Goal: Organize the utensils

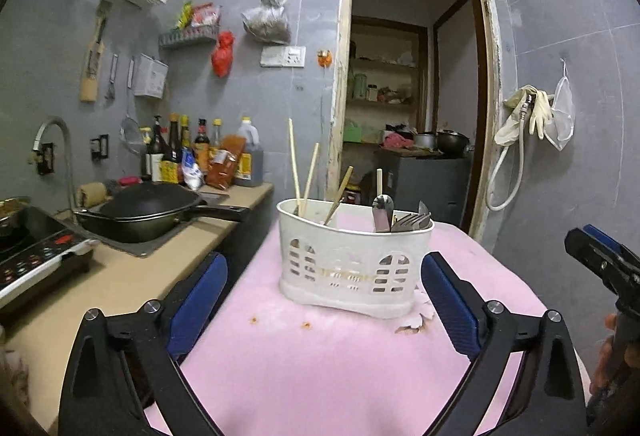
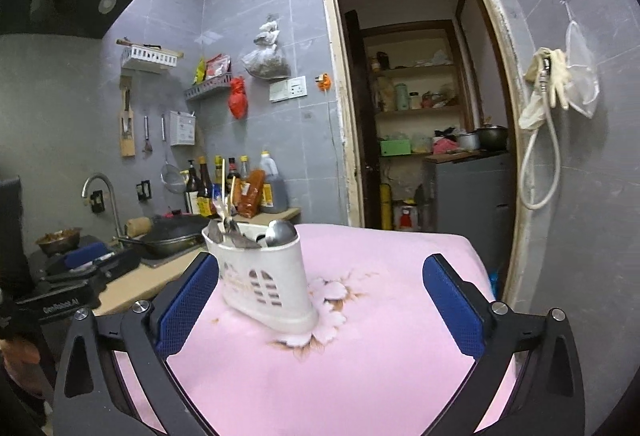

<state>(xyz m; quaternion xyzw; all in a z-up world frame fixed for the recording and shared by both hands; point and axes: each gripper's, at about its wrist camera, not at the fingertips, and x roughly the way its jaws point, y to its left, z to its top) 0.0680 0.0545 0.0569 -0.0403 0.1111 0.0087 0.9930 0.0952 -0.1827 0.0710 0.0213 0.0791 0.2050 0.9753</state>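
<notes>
Open left gripper (image 1: pixel 324 300), upright chopsticks (image 1: pixel 295 164), holder (image 1: pixel 352 268)

A bench (image 1: pixel 320 376) covered with a pink cloth (image 2: pixel 380 376) carries the things. A white plastic holder (image 1: pixel 352 268) stands upright on the cloth, partly over a printed flower pattern (image 2: pixel 332 300). A few small orange-brown specks (image 1: pixel 280 322) lie on the cloth just in front of the holder. The rest of the pink surface is bare.
</notes>
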